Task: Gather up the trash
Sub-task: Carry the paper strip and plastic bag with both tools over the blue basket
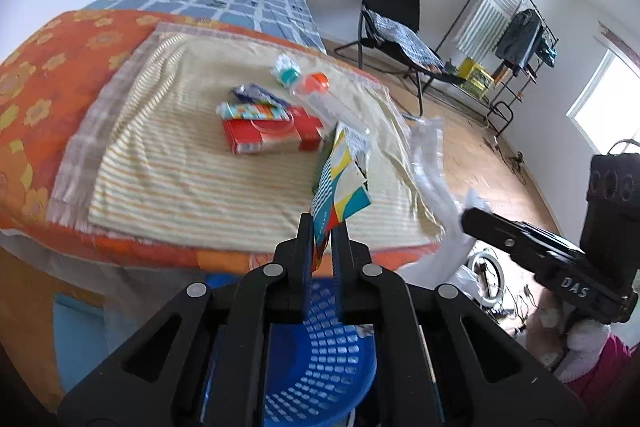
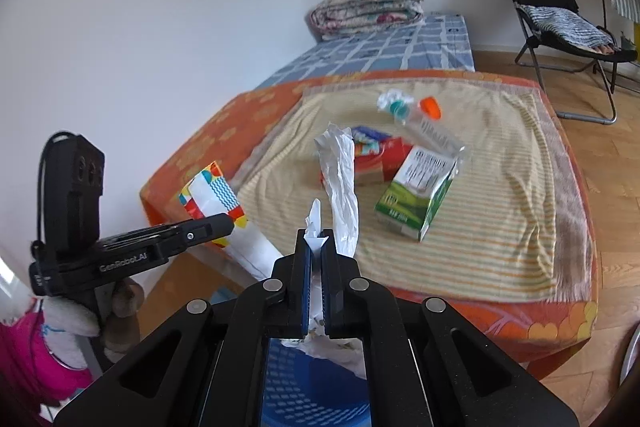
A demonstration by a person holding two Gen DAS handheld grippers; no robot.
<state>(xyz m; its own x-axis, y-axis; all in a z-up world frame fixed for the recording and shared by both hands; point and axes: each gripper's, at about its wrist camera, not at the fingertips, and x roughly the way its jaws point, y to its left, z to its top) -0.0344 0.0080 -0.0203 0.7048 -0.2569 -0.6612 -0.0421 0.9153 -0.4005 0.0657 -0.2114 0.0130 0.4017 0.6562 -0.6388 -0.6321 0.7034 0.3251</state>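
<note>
Gripping a patterned carton (image 1: pixel 340 183), the left gripper (image 1: pixel 323 227) is clamped shut above the blue basket (image 1: pixel 324 359). White plastic wrap (image 2: pixel 340 183) is pinched in the closed right gripper (image 2: pixel 316 241). A green carton (image 2: pixel 420 195), red box (image 1: pixel 272 133) and bottle (image 2: pixel 430 121) are left on the bed (image 2: pixel 520 227).
</note>
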